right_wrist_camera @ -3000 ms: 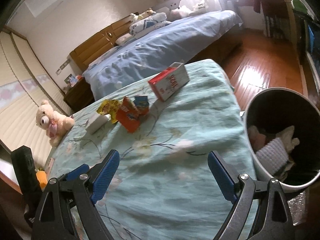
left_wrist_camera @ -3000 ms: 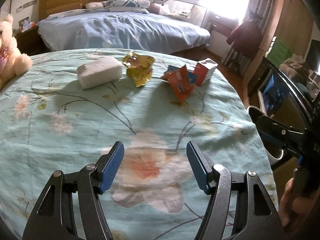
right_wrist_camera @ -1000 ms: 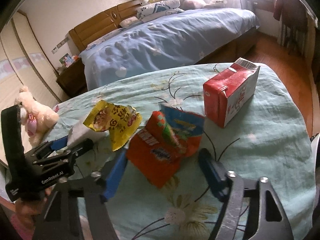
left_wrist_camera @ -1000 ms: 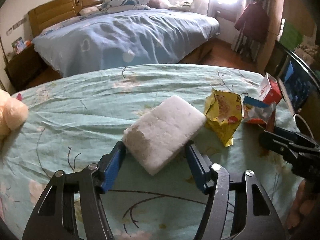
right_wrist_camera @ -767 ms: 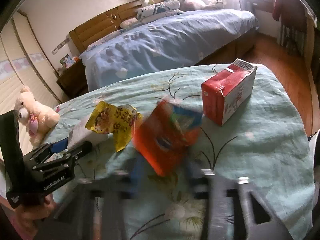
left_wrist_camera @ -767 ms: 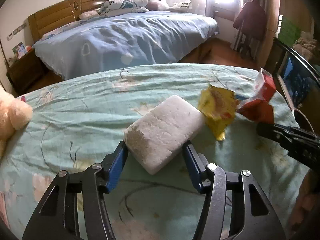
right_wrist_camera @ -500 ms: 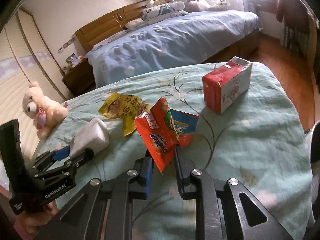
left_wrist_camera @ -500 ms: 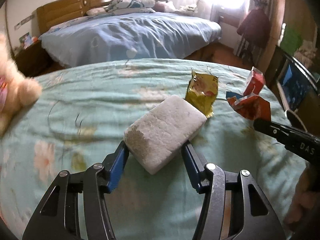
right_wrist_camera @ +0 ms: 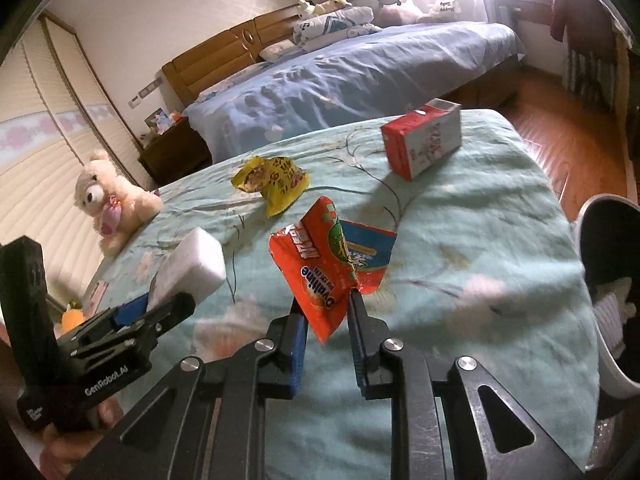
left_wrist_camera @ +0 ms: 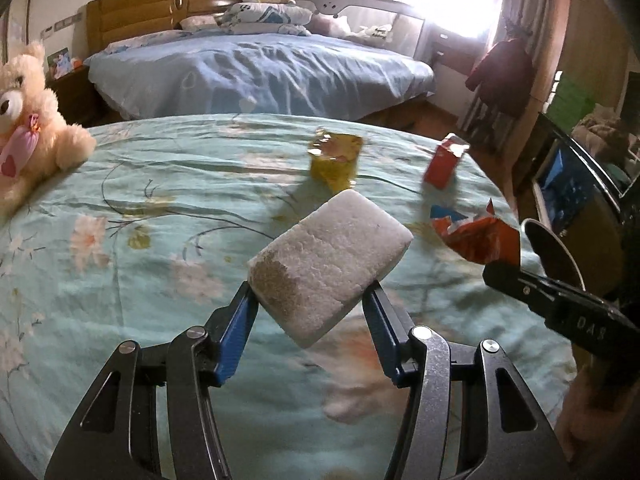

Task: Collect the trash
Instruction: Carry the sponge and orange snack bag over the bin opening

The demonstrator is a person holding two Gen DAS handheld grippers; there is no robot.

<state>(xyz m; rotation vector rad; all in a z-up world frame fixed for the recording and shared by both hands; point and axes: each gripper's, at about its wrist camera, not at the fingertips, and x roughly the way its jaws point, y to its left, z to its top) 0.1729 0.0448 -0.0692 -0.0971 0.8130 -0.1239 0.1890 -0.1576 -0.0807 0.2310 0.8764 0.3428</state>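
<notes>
My left gripper (left_wrist_camera: 310, 300) is shut on a white foam block (left_wrist_camera: 328, 264), held clear above the floral tablecloth (left_wrist_camera: 120, 240). The block (right_wrist_camera: 192, 268) and left gripper (right_wrist_camera: 160, 304) also show at lower left in the right wrist view. My right gripper (right_wrist_camera: 326, 316) is shut on an orange snack wrapper (right_wrist_camera: 320, 276), lifted off the cloth. That wrapper (left_wrist_camera: 480, 236) shows at the right in the left wrist view. A yellow wrapper (right_wrist_camera: 274, 184) and a red-and-white carton (right_wrist_camera: 424, 142) lie on the table farther back. A white-rimmed bin (right_wrist_camera: 608, 292) stands by the table's right edge.
A cream teddy bear (left_wrist_camera: 28, 120) sits at the table's left edge. Behind the table are a blue bed (left_wrist_camera: 260, 72), a wooden floor (right_wrist_camera: 568, 144) and a TV unit (left_wrist_camera: 572, 184) to the right. A hand (right_wrist_camera: 68, 444) grips the left gripper's handle.
Both grippers closed on their items and lifted them. The foam block and the orange wrapper have come back off the cloth toward the near right side of the table.
</notes>
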